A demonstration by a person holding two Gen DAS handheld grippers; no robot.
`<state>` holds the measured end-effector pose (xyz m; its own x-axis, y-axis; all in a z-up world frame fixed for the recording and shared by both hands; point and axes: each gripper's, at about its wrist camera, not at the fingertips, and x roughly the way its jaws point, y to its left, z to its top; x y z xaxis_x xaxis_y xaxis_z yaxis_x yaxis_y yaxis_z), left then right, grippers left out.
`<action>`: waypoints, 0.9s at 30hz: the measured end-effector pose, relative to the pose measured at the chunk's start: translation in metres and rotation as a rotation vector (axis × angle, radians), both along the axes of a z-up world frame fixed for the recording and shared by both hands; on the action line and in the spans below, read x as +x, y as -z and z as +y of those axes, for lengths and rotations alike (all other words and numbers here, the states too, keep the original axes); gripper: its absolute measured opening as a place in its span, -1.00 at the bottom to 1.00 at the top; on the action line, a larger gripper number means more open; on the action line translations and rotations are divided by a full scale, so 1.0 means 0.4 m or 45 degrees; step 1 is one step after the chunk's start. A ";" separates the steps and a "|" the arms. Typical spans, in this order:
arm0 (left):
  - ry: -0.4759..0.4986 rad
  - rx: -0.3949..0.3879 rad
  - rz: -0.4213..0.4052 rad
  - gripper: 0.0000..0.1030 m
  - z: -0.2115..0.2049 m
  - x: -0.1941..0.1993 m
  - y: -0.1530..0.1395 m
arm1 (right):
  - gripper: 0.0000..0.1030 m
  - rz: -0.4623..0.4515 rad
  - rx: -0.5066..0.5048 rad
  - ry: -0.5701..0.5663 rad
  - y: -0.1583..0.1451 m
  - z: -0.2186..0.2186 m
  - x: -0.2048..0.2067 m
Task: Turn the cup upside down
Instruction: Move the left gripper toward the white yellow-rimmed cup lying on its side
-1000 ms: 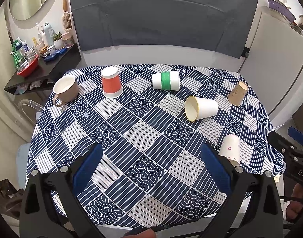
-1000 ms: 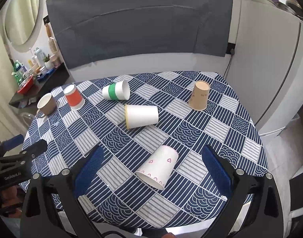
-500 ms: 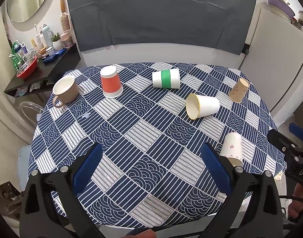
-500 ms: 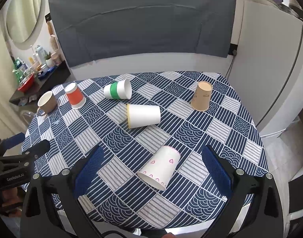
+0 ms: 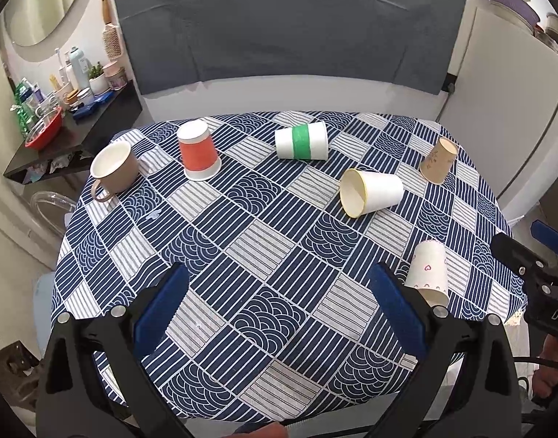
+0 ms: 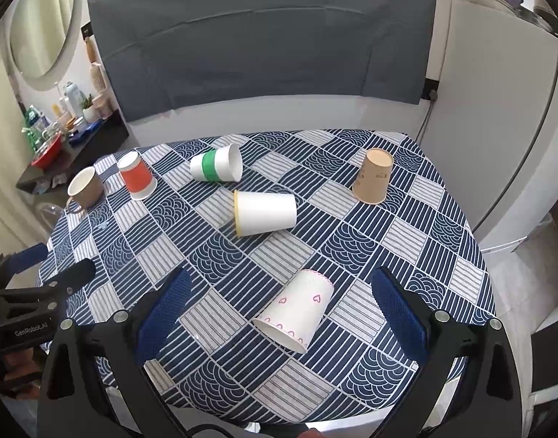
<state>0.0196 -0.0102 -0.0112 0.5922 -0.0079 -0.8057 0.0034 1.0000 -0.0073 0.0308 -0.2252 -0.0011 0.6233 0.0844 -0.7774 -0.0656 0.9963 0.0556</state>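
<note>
Both tongs are hanging spread and empty over the near table edge: left gripper, right gripper. Since a second ago both views are drawing back slightly, so no approach is yet committed. Nearest, the white paper cup with pink hearts is lying on its side between the right gripper's fingers, likely the first target. Beyond, the yellow-rimmed white paper cup and green-banded white cup are also lying sideways; farther, the brown kraft paper cup and orange paper cup are already standing inverted; the tan ceramic mug is standing upright.

Matt paper cups — patterned cloth tablecloth
</note>
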 end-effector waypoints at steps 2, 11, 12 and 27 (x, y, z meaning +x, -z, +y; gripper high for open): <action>0.019 0.000 0.003 0.89 -0.007 0.010 0.002 | 0.85 0.001 -0.003 0.009 0.000 -0.004 0.002; 0.119 0.005 0.021 0.89 -0.046 0.058 0.013 | 0.85 0.050 -0.007 0.071 0.017 -0.031 0.029; 0.129 0.001 0.026 0.89 -0.049 0.064 0.015 | 0.85 0.056 -0.012 0.077 0.019 -0.032 0.032; 0.407 -0.175 0.241 0.89 -0.114 0.207 0.106 | 0.85 0.146 -0.050 0.222 0.051 -0.078 0.085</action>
<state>0.1024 -0.0560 -0.0535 0.3833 -0.2832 -0.8791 0.3003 0.9383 -0.1714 0.0646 -0.2564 -0.0214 0.5334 -0.0488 -0.8444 0.1121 0.9936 0.0134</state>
